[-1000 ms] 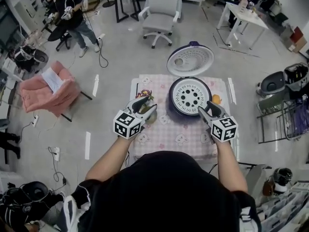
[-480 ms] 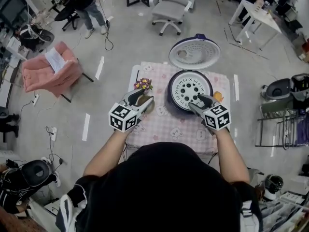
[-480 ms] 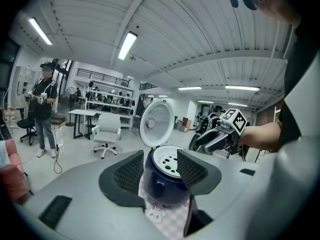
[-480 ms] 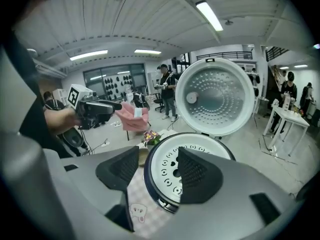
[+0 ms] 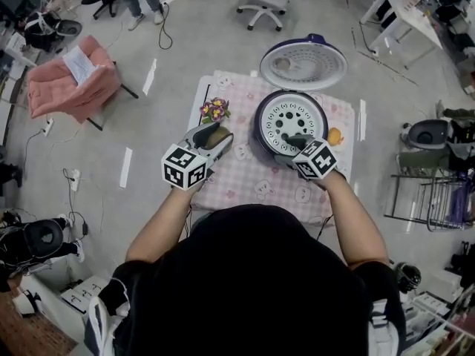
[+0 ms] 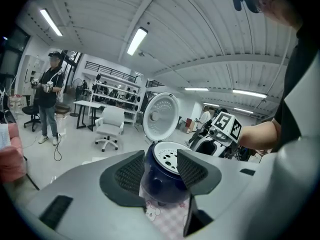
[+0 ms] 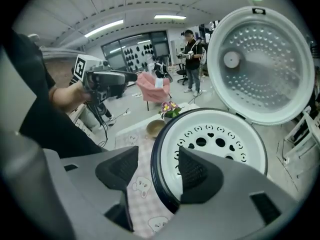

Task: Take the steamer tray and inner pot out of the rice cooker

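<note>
Over the last second the right gripper [image 5: 295, 142] has swung from beside the lower right of the rice cooker [image 5: 260, 130] up onto its near edge, tipping nose-down. Its jaws have just been opening, and they now stand wide apart. In the right gripper view the cooker's dark rim and the edge of the white steamer tray [image 5: 286, 117] sit in the gap, but neither pad presses on them. The left gripper [image 5: 214, 133] has barely shifted. It hangs over the checked table [image 5: 249, 188] at the centre left of the head view, its jaws also apart and empty, pointing toward the cooker. The tray is still seated in the cooker at the upper middle of the frame, below the raised lid [image 5: 302, 63]. The inner pot beneath it is hidden. This looks like the reach for the tray's rim, with nothing lifted yet.
</note>
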{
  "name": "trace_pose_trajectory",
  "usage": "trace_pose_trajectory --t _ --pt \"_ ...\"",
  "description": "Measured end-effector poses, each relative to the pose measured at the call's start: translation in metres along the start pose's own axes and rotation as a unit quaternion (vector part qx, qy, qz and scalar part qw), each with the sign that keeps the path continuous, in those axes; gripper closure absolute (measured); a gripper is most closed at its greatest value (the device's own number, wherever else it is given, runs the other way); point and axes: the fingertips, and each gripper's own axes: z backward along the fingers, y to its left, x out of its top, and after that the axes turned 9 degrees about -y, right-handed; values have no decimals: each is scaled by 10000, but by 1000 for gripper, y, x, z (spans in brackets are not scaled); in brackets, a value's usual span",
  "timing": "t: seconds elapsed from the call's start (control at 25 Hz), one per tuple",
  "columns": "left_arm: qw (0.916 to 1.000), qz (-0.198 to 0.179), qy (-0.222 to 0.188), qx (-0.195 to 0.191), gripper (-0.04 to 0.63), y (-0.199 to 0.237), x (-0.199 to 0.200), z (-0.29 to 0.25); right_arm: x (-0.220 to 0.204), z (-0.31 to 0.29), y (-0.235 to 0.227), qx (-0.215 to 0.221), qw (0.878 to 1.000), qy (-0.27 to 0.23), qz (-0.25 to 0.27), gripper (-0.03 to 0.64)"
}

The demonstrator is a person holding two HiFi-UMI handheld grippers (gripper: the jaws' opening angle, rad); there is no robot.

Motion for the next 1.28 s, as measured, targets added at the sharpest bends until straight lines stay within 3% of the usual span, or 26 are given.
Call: trace_pose_trajectory --t 0.44,0.72,0.88,1.28 --pt "9992 304 61 256 376 9 -17 13 -31 -34 11 636 9892 1195 556 357" --pt "9983 494 57 288 377 9 -30 25 -49 -36 -9 288 9674 2165 1284 359" --pt "9979 549 65 339 377 9 -37 30 -42 -43 4 602 9703 2015 1194 375" --pt "9970 633 183 400 379 10 -54 36 -45 -30 0 560 9668 2124 1306 451"
